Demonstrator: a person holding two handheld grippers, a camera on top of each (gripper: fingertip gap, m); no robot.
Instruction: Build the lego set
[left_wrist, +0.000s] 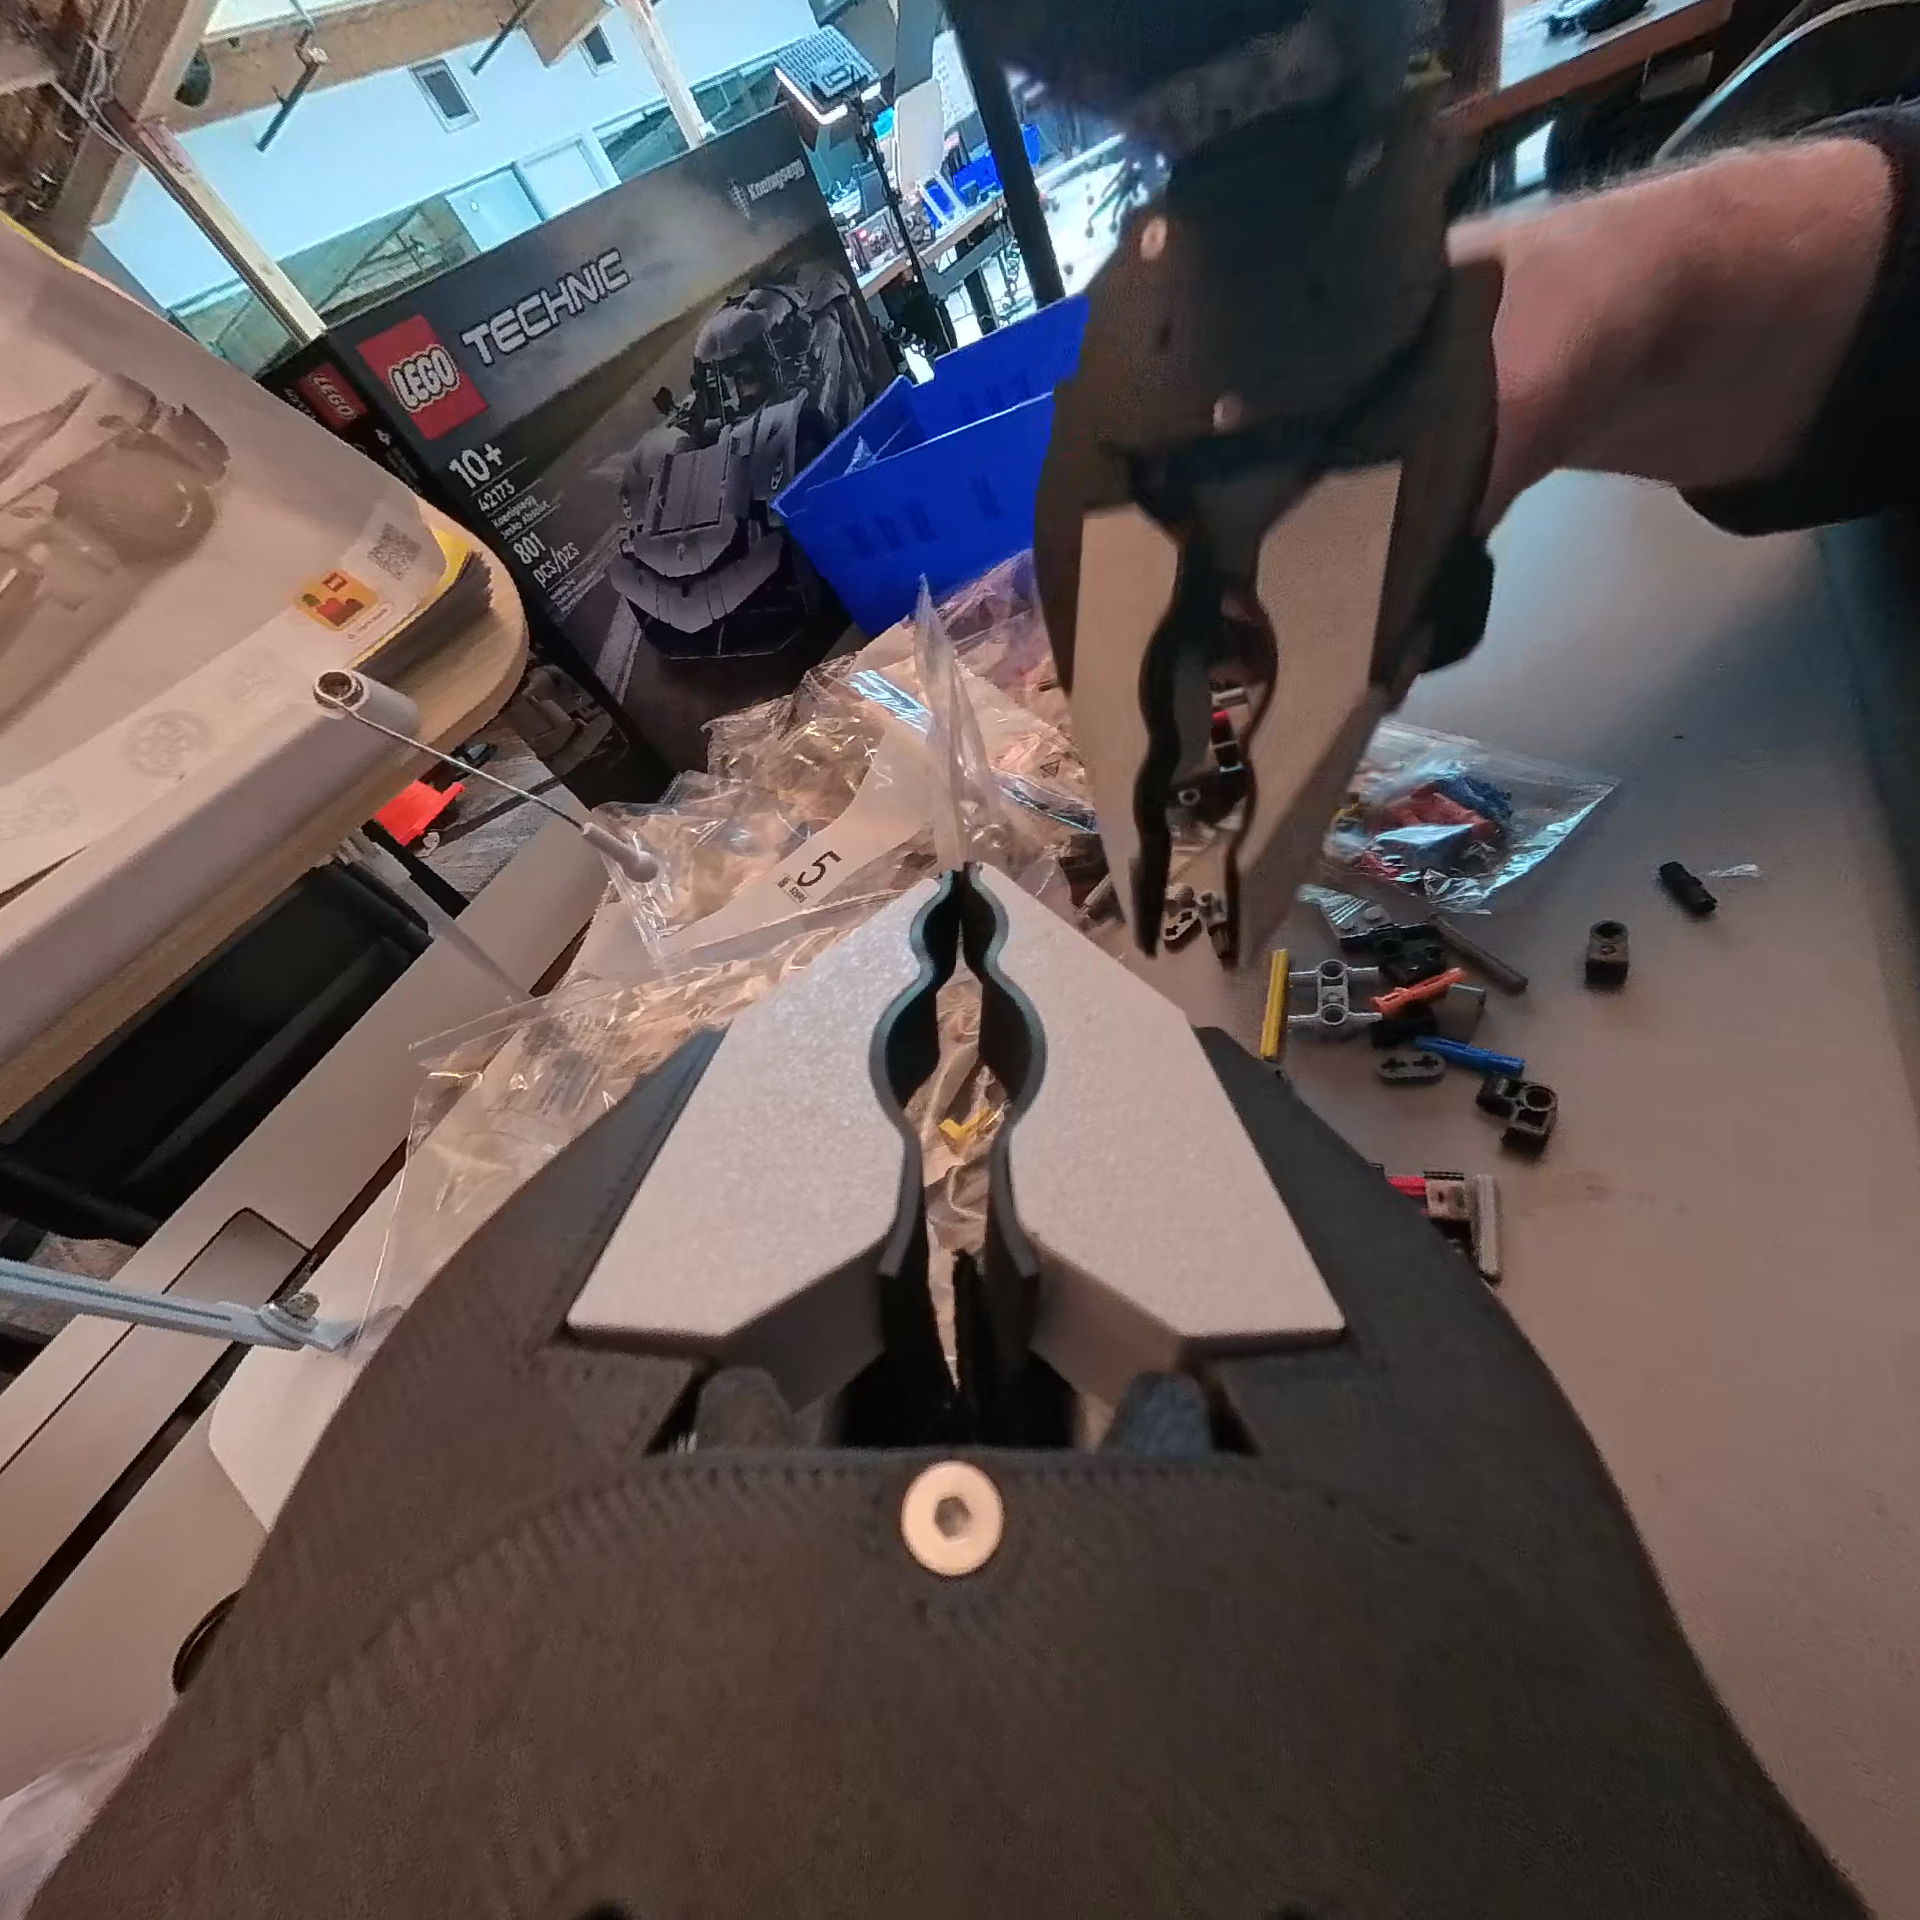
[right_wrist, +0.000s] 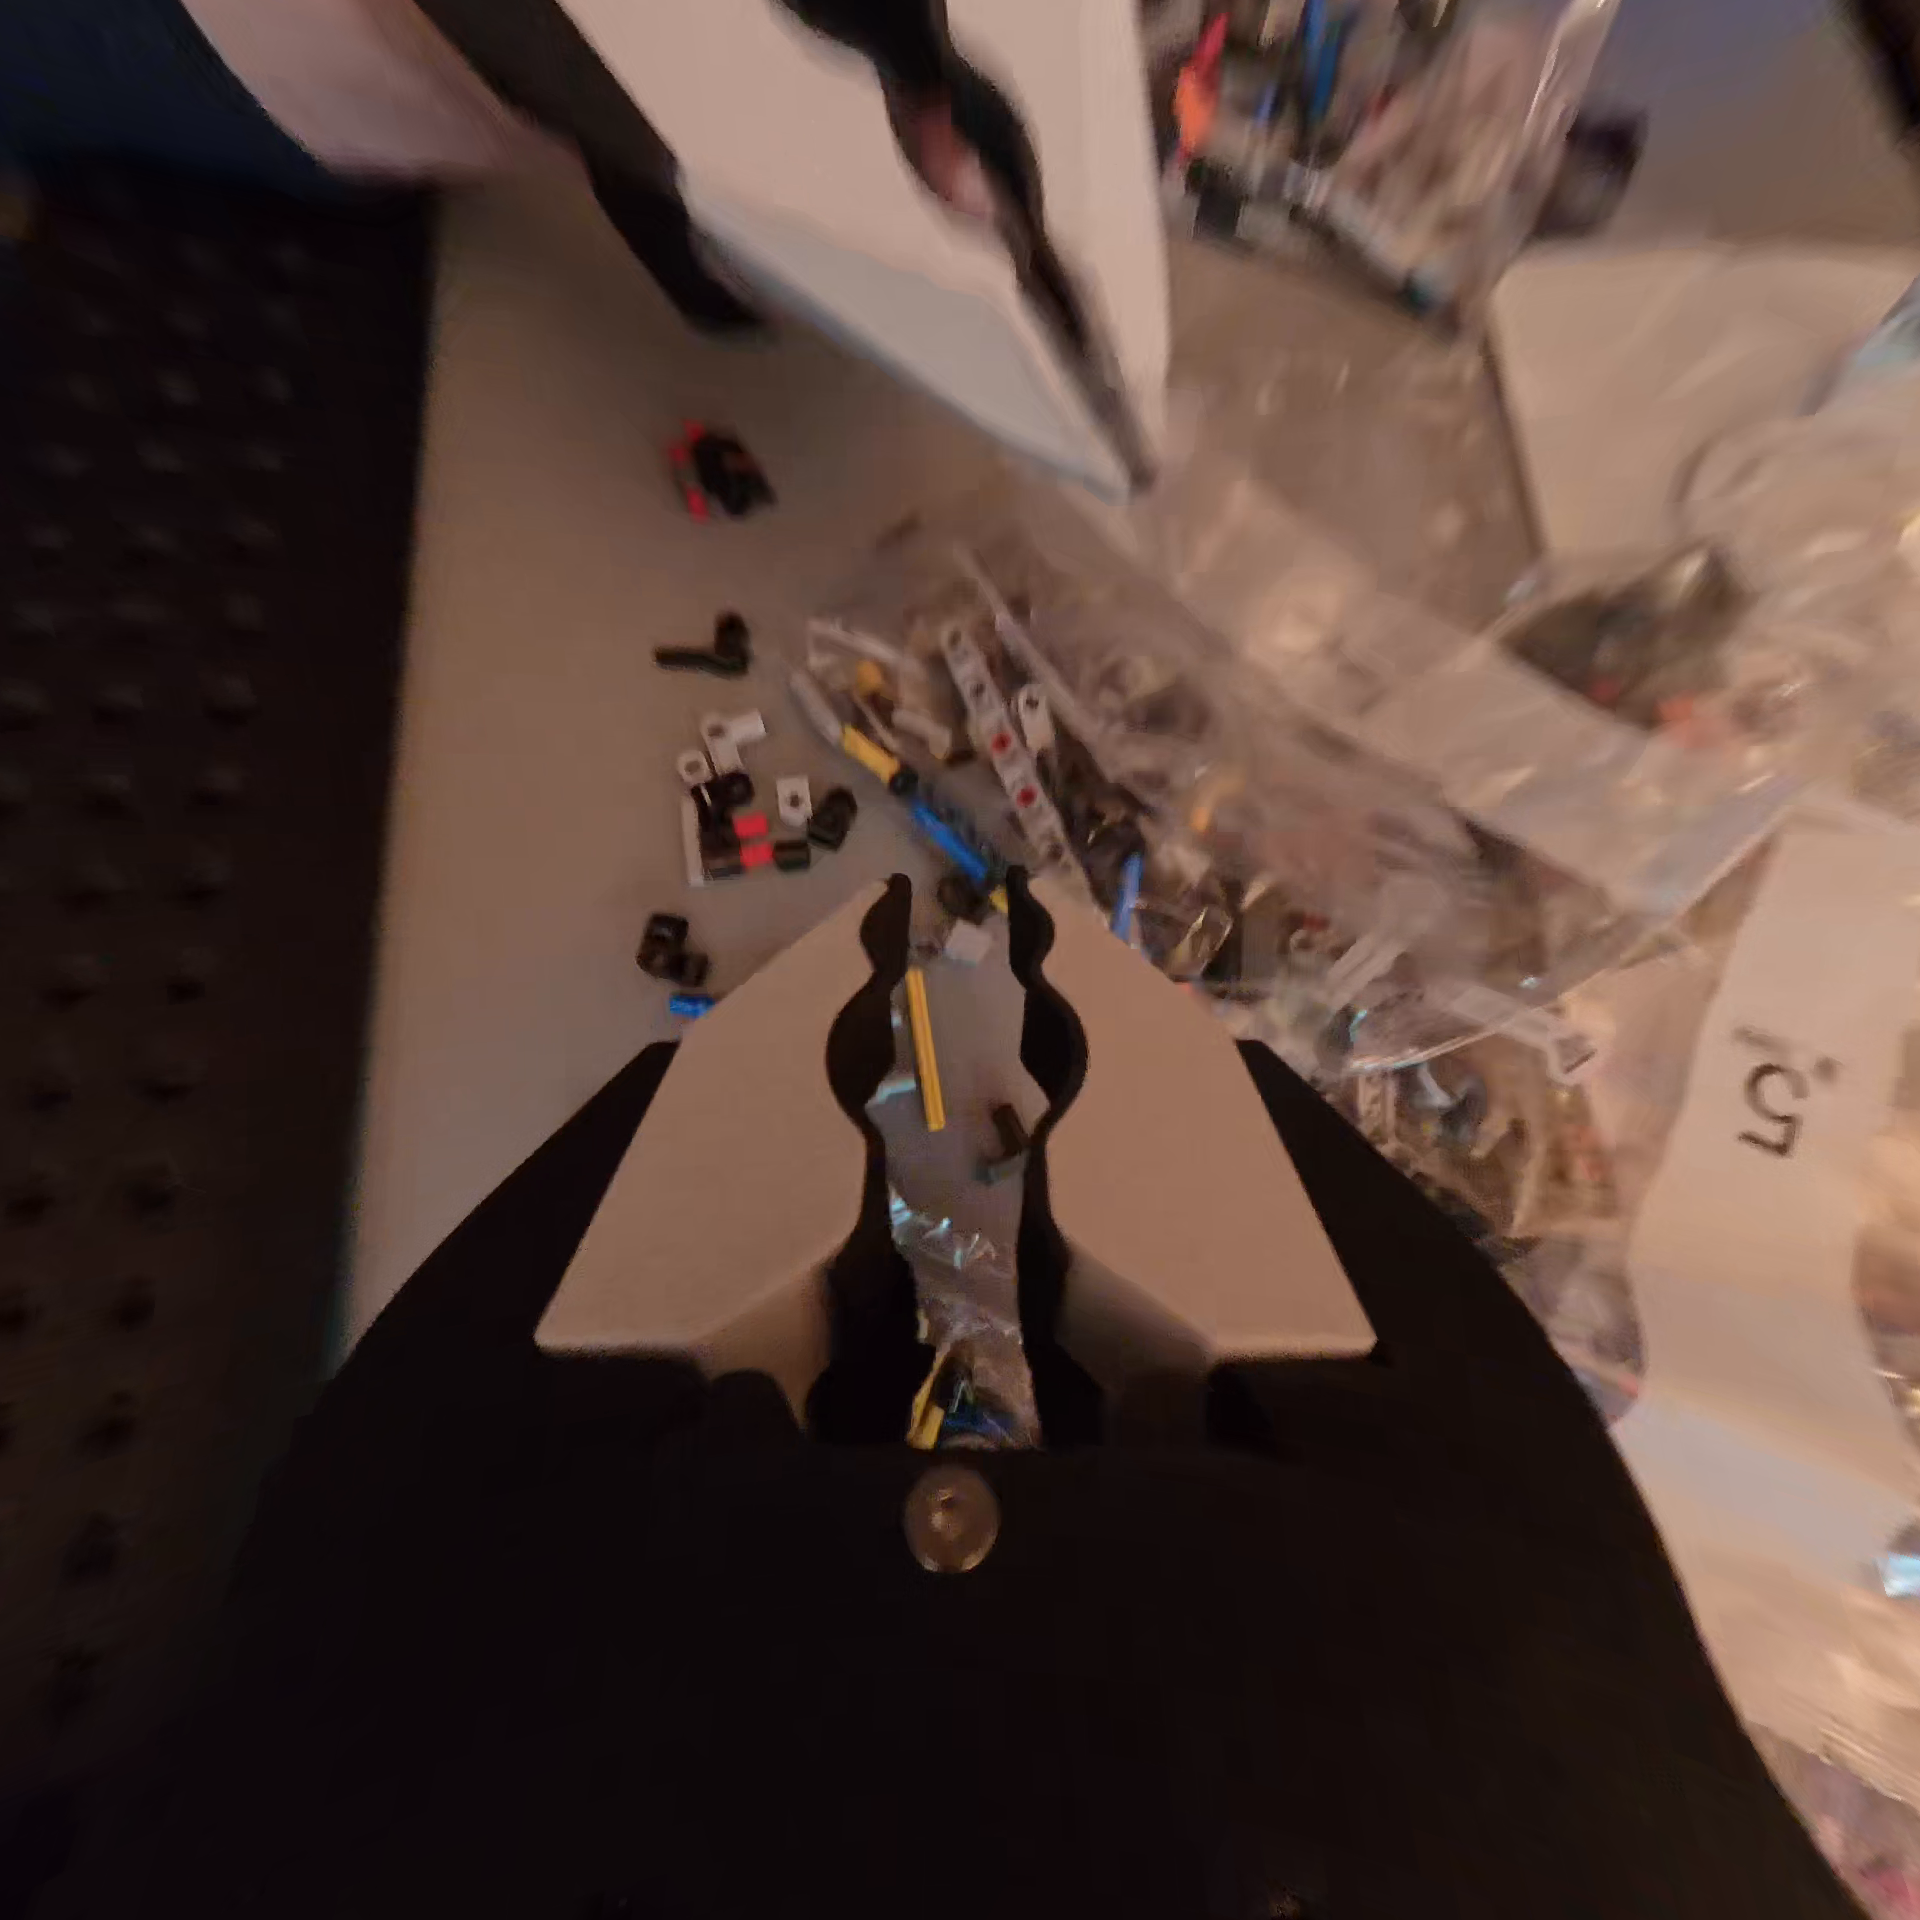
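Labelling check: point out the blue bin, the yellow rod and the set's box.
blue bin (left_wrist: 914, 499): left wrist view, front wall.
yellow rod (right_wrist: 924, 1049): right wrist view, mid-length, between the fingers.
box (left_wrist: 582, 416): left wrist view, printed front face.

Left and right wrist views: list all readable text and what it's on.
Wording not quoted; carriers only.
Dark cardboard set box: brand logo, title, numbers, readable.
White bag: one large digit, readable in both views.
White instruction booklet: sticker and code, too small.
Clear plastic bags: warning print, too small.
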